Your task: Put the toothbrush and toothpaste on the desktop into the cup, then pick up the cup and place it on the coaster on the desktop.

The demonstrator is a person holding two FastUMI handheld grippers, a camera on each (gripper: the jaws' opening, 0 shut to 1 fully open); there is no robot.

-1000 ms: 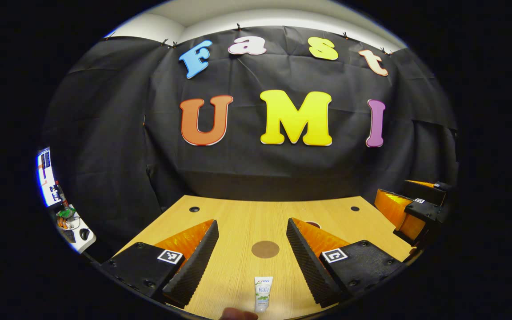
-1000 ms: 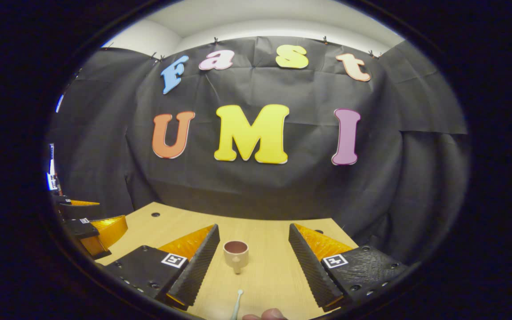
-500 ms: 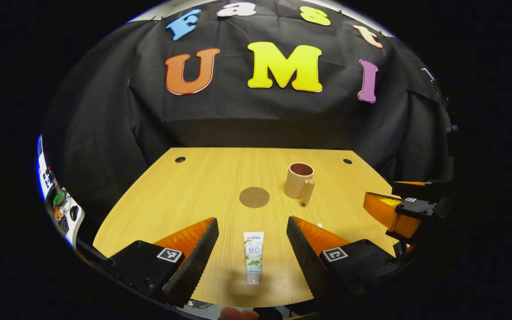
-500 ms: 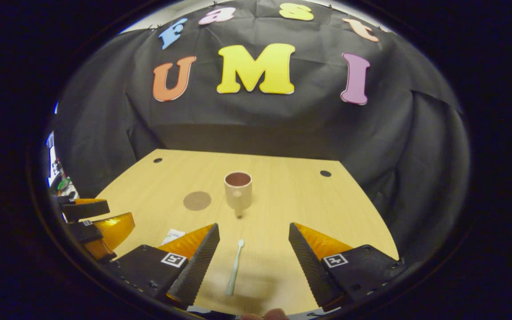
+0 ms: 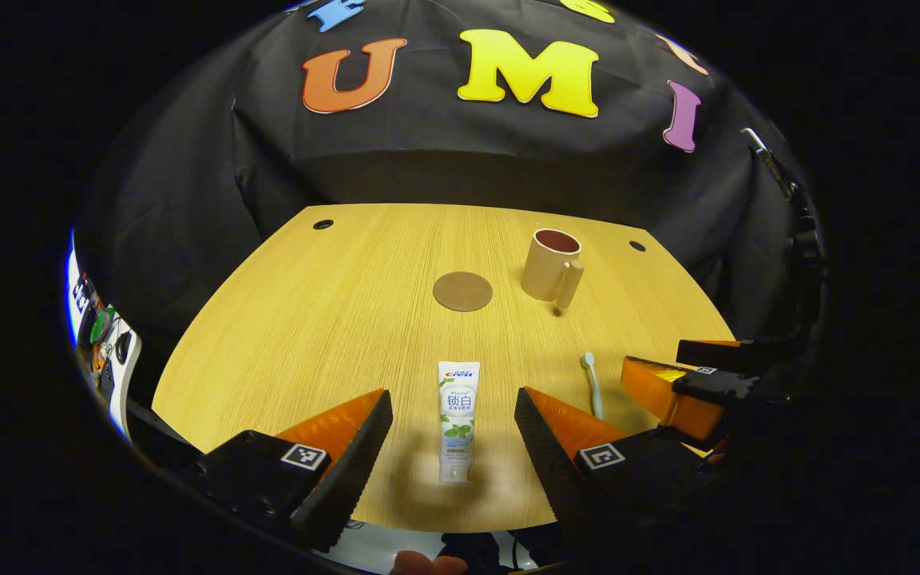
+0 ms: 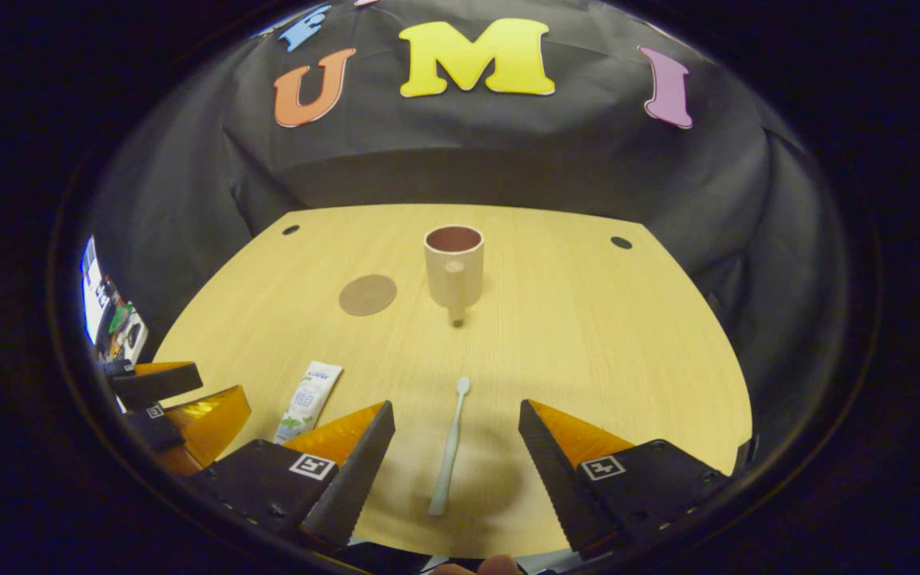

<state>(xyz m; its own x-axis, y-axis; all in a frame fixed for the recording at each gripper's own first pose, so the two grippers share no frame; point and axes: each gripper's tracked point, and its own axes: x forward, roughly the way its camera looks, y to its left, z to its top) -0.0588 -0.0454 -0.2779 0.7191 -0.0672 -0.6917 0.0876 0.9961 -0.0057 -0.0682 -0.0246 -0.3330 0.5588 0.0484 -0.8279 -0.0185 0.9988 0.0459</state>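
Left gripper view shows the left gripper point(image 5: 454, 447) spread wide over the toothpaste point(image 5: 457, 419), while the right gripper point(image 6: 457, 463) gapes over the toothbrush point(image 6: 450, 447).

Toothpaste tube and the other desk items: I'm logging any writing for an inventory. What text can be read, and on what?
Toothpaste tube: printed words, too small and blurred to quote.
Square tag on the left gripper: a black-and-white pattern, no words.
Cup, coaster, toothbrush: no writing visible.
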